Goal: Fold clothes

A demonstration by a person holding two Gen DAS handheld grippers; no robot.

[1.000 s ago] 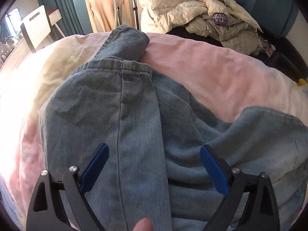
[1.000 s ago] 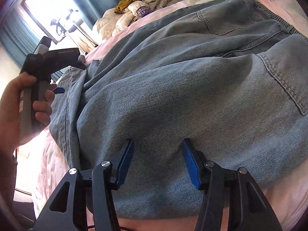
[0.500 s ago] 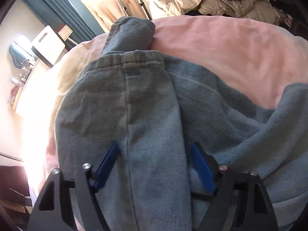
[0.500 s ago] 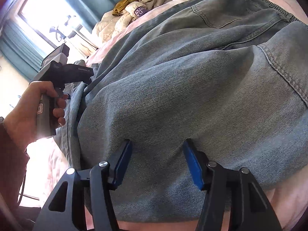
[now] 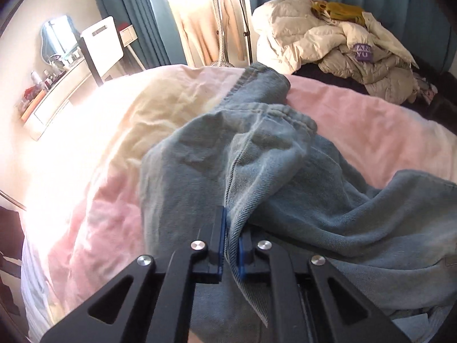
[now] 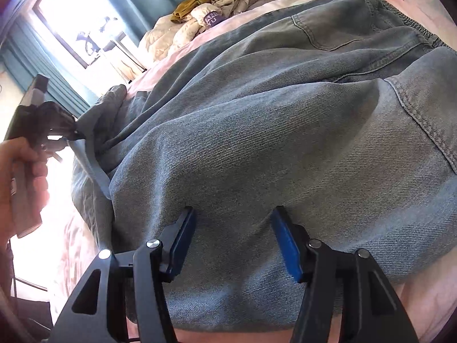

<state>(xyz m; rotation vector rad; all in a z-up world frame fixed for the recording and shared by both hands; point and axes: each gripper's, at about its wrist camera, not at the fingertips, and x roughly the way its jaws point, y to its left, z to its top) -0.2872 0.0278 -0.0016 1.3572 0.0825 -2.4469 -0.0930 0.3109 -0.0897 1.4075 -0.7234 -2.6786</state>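
The faded blue denim jeans (image 6: 285, 143) lay spread on the pink bed (image 5: 357, 120). The left gripper (image 5: 231, 245) pinched a raised denim fold; the right gripper (image 6: 232, 240) stood wide apart, pressing the fabric.

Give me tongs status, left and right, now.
Left tongs: closed, pinching a fold of the jeans.
Right tongs: open, pads pressed down on the jeans, holding nothing.
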